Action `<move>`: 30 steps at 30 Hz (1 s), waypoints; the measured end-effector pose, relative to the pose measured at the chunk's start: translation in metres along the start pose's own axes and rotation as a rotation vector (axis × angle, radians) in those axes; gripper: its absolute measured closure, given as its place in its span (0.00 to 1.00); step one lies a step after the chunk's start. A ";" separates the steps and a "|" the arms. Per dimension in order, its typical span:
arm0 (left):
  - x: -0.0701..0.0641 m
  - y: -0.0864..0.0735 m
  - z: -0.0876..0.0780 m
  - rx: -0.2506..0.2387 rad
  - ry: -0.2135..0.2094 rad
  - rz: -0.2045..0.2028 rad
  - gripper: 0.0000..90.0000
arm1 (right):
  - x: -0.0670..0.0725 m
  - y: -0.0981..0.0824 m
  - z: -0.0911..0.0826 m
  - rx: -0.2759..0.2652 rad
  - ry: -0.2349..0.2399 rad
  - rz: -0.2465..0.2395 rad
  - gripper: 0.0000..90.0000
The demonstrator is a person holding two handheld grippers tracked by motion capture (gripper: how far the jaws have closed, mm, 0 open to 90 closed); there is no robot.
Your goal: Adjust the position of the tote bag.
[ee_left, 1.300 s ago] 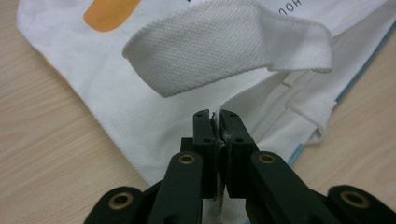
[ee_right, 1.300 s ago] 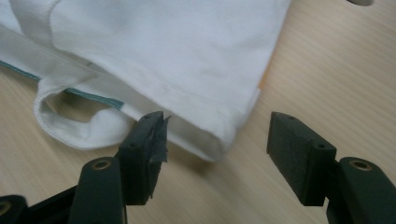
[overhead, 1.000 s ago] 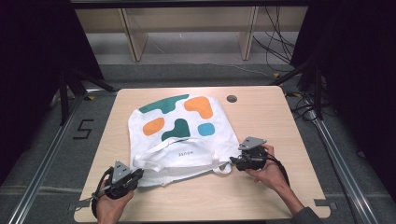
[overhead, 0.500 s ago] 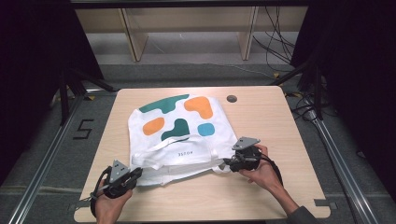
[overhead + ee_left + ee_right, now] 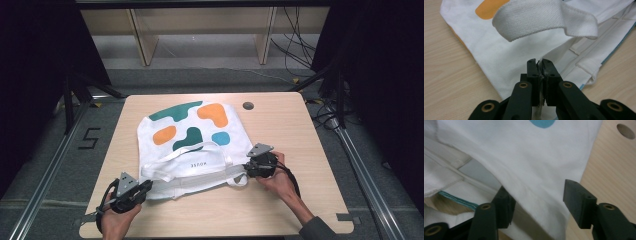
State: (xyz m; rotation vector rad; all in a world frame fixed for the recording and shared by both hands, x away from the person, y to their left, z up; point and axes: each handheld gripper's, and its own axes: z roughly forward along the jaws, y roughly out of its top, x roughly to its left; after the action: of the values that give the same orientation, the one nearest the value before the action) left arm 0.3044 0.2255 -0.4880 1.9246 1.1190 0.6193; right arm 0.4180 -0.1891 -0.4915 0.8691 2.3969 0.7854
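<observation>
The left gripper (image 5: 142, 187), low at the table's near edge, pinches the bag (image 5: 190, 145) hem; the right gripper (image 5: 248, 170), jaws closing, straddles its side.

Both grippers (image 5: 131, 189) (image 5: 260, 165) black w/ grey three-cornered top plates, brass rivets, black cables; dark sleeve (image 5: 320, 231) behind right gripper.

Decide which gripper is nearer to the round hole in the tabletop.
Right. The right gripper works at the tote bag's near right corner, diagonally below the hole. The left gripper clamps the bag's opposite near corner, farther off.
</observation>
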 end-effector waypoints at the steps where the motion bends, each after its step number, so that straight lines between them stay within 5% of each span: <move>1: 0.000 -0.001 0.000 0.005 0.000 0.008 0.94 | -0.003 -0.002 0.001 0.007 -0.006 -0.014 0.58; 2: 0.000 0.000 0.000 0.014 0.001 0.032 0.92 | -0.006 -0.006 0.005 0.023 -0.011 -0.032 0.69; 5: -0.003 -0.002 0.002 0.015 -0.001 0.027 0.89 | -0.008 -0.011 0.007 0.024 -0.016 -0.054 0.78; 9: -0.005 -0.006 0.006 0.064 -0.019 0.070 0.82 | -0.009 -0.008 0.002 0.029 -0.036 -0.095 0.91; 13: -0.004 -0.007 0.010 0.149 0.023 0.218 0.68 | -0.010 -0.010 -0.009 0.021 -0.015 -0.091 0.95; 14: -0.004 -0.007 0.010 0.149 0.023 0.218 0.67 | -0.010 -0.010 -0.009 0.021 -0.015 -0.091 0.95; 15: -0.010 -0.010 0.011 0.159 0.032 0.157 0.67 | -0.009 -0.012 -0.013 0.021 -0.016 -0.094 0.95; 17: -0.008 -0.008 0.014 0.160 0.031 0.214 0.64 | -0.007 -0.017 -0.025 0.012 0.002 -0.080 0.95; 19: -0.012 -0.009 0.015 0.160 0.039 0.158 0.63 | -0.004 -0.023 -0.035 0.004 0.020 -0.072 0.95; 20: -0.008 -0.007 0.016 0.166 0.033 0.218 0.63 | -0.003 -0.026 -0.041 -0.002 0.035 -0.063 0.95; 21: -0.013 -0.008 0.016 0.181 0.041 0.168 0.62 | -0.001 -0.030 -0.047 -0.009 0.040 -0.052 0.95; 24: -0.021 -0.007 0.018 0.185 0.070 0.192 0.60 | 0.003 -0.041 -0.061 -0.007 0.048 -0.047 0.94; 26: -0.027 -0.005 0.019 0.210 0.105 0.263 0.55 | 0.005 -0.049 -0.068 -0.004 0.054 -0.026 0.94; 30: -0.025 -0.004 0.023 0.188 0.061 0.210 0.57 | 0.006 -0.058 -0.072 -0.012 0.061 -0.005 0.92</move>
State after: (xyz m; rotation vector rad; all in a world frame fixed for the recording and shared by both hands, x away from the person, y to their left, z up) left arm 0.3071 0.1958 -0.5045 2.2178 1.0510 0.7113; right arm 0.3470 -0.2468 -0.4785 0.8456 2.4435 0.8354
